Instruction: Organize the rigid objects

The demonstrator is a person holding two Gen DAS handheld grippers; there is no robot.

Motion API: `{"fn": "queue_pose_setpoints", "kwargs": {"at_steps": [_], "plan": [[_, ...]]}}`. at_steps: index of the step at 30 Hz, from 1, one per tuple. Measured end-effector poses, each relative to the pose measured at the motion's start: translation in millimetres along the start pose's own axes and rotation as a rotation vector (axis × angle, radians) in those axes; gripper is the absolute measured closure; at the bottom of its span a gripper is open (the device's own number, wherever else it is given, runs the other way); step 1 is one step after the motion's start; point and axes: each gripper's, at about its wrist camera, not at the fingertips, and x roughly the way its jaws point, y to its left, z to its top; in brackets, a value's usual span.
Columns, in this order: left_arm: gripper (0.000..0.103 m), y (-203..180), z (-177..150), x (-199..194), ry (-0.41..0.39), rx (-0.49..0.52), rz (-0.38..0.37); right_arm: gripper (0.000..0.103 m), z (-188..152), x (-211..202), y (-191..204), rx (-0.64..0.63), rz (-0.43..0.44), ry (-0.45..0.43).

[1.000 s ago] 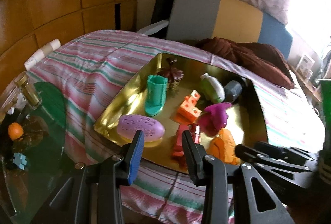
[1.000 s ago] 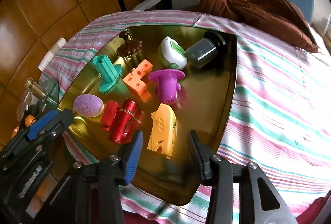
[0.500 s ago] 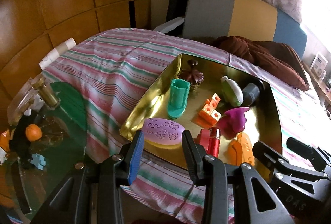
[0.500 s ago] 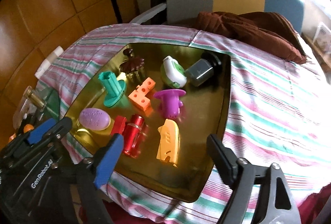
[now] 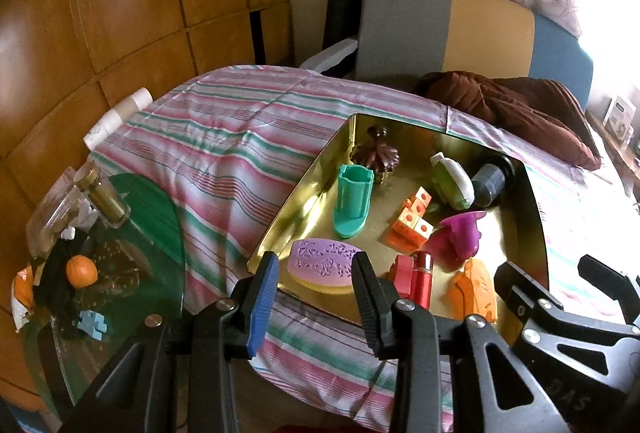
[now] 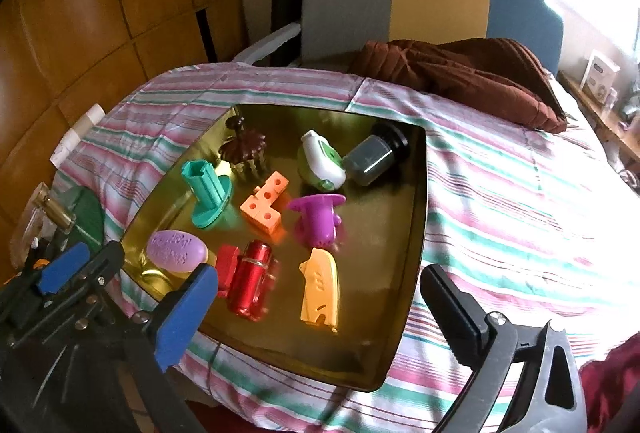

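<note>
Now my right gripper (image 6: 316, 297) stands far wider apart than half a second ago, when its fingers were nearer together, and it holds nothing. I read that as getting ready to pick, not as any piece already moved. It hangs over the near edge of the gold tray (image 6: 418, 193), roughly in line with the yellow-orange wedge piece (image 6: 320, 291).

That wedge lies flat near the tray's near edge, its long axis running from near edge to far edge, with the rounded tip pointing toward the far edge. Just left of it lies the red cylinder (image 6: 252, 279), on its side and parallel to the wedge, blurred enough that I cannot say whether it touches the red block beside it. The purple oval soap-like piece (image 5: 323, 265) sits in the near left corner, its long axis along the near edge.

My left gripper (image 5: 314, 275) is partly open and empty, the gap between its fingers much as it was a second ago, though it has pulled back from the tray. It hovers off the near left corner, facing the purple oval.

Every piece is inside the tray, on the striped cloth (image 6: 520, 213) covering the bed.
</note>
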Motion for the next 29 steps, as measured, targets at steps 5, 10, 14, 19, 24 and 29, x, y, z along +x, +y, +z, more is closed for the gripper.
{"fn": "queue_pose_setpoints", "kwargs": {"at_steps": [5, 10, 14, 19, 24, 29], "plan": [[0.066, -2.0, 0.2, -2.1, 0.005, 0.007, -0.008, 0.001, 0.9, -0.7, -0.4, 0.006, -0.007, -0.007], [0.066, -3.3, 0.4, -2.2, 0.015, 0.012, -0.020, 0.000, 0.9, 0.9, -0.2, 0.008, -0.039, -0.003], [0.066, -2.6, 0.2, -2.0, 0.016, 0.006, -0.018, 0.000, 0.9, 1.4, 0.0, 0.005, -0.045, -0.004], [0.066, -3.0, 0.2, -4.4, 0.000, 0.018, 0.001, 0.000, 0.1, 1.9, -1.1, 0.000, -0.052, -0.006], [0.066, -4.1, -0.6, -5.6, -0.010, 0.026, 0.015, 0.000, -0.4, 2.4, -3.0, 0.000, -0.056, -0.002], [0.066, -3.9, -1.5, -6.3, -0.014, 0.026, 0.017, 0.000, -0.6, 3.2, -5.9, 0.002, -0.054, 0.002]]}}
